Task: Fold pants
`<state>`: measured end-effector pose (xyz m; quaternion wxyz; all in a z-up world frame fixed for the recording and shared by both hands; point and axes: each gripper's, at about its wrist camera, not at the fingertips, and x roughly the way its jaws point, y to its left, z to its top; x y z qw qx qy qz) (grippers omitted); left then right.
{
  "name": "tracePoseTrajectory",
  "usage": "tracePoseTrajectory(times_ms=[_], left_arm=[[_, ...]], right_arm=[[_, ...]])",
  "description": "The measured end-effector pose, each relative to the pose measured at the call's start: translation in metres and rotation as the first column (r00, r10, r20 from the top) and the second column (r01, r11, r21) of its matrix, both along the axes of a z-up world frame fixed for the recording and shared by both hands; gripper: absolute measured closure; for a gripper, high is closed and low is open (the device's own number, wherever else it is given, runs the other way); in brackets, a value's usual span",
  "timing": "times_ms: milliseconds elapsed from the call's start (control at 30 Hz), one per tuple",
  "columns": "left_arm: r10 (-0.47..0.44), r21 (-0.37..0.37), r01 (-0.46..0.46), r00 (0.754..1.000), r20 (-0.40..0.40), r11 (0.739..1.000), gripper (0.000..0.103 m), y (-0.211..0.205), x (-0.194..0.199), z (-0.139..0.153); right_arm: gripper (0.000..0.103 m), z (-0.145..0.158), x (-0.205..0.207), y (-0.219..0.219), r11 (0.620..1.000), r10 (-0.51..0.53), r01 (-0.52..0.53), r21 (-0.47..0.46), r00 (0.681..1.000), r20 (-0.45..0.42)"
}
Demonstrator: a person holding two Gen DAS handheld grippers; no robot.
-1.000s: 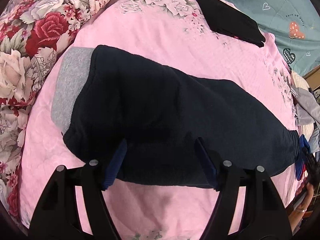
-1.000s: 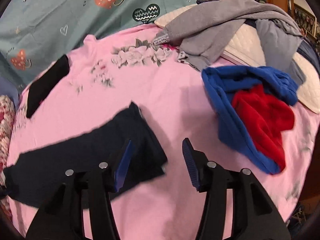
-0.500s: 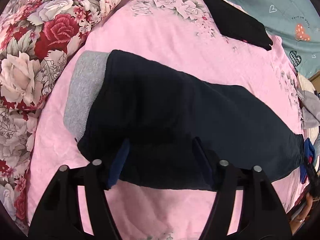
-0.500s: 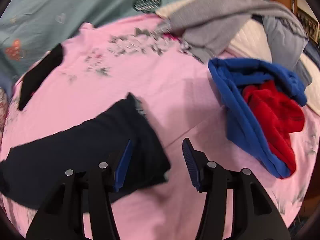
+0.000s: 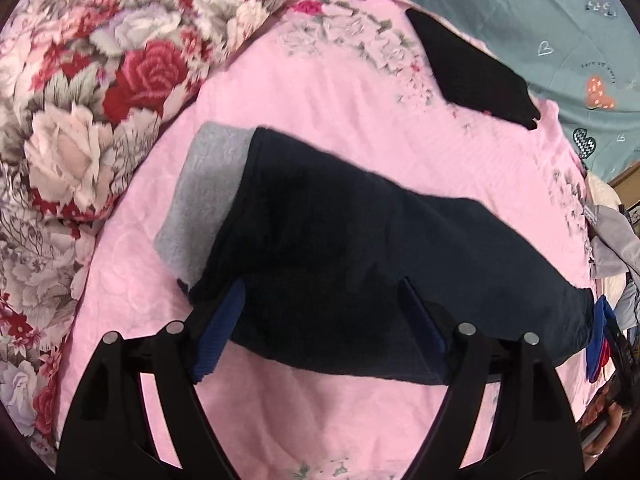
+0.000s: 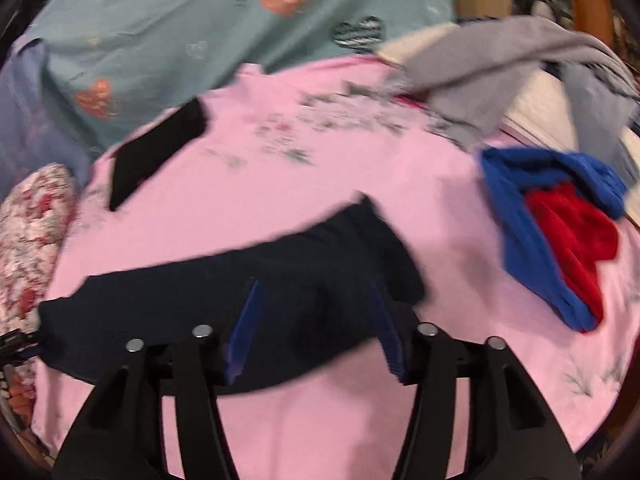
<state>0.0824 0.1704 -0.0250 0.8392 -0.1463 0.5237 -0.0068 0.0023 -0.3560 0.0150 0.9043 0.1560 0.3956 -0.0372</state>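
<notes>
The dark navy pants [image 5: 360, 248] lie flat on the pink bedsheet [image 5: 328, 92], folded into one long strip. In the left wrist view the long axis runs from the grey waistband [image 5: 200, 204] at upper left down to the leg end at lower right. The left gripper [image 5: 320, 320] hangs over the waist part, its jaws opening, not pinching the cloth. The right gripper [image 6: 316, 324] is above the leg end [image 6: 376, 236], jaws also opening, cloth below them but not gripped.
</notes>
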Motion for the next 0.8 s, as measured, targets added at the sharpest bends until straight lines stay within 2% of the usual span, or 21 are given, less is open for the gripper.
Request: tracePoseTrajectory(times_ms=[67,200,333,400,500,567,667,800], left_arm=[[-0.028,-0.002,0.028,0.999,0.025,1.0,0.021,-0.012,0.002,0.006],[-0.102,-0.004,0.102,0.993,0.062,0.995,0.021,-0.045,0.018,0.015],[-0.161,0.037,0.159,0.985,0.062,0.987,0.021,-0.076,0.045,0.014],[-0.165,0.056,0.162,0.985,0.048,0.985,0.021,-0.084,0.06,0.008],[-0.141,0.02,0.141,0.99,0.005,0.99,0.021,-0.084,0.079,-0.009],[-0.154,0.031,0.154,0.988,-0.01,0.988,0.021,-0.084,0.082,-0.022],[-0.198,0.07,0.198,0.98,-0.003,0.978,0.021,-0.087,0.081,-0.037],[-0.222,0.078,0.22,0.975,0.012,0.972,0.021,-0.087,0.076,-0.036]], right_arm=[[0.043,0.0,0.026,0.032,0.995,0.09,-0.09,0.039,0.996,0.003],[0.043,-0.013,0.087,0.107,0.953,0.274,-0.269,0.14,0.961,-0.021],[0.043,-0.03,0.13,0.17,0.905,0.379,-0.359,0.228,0.924,-0.053],[0.043,-0.036,0.152,0.185,0.905,0.386,-0.363,0.221,0.919,-0.073],[0.043,-0.042,0.165,0.202,0.901,0.401,-0.374,0.22,0.912,-0.089],[0.043,-0.043,0.167,0.21,0.901,0.406,-0.383,0.205,0.91,-0.082],[0.043,-0.041,0.17,0.201,0.902,0.407,-0.387,0.191,0.91,-0.076],[0.043,-0.045,0.173,0.187,0.917,0.386,-0.37,0.147,0.917,-0.1]])
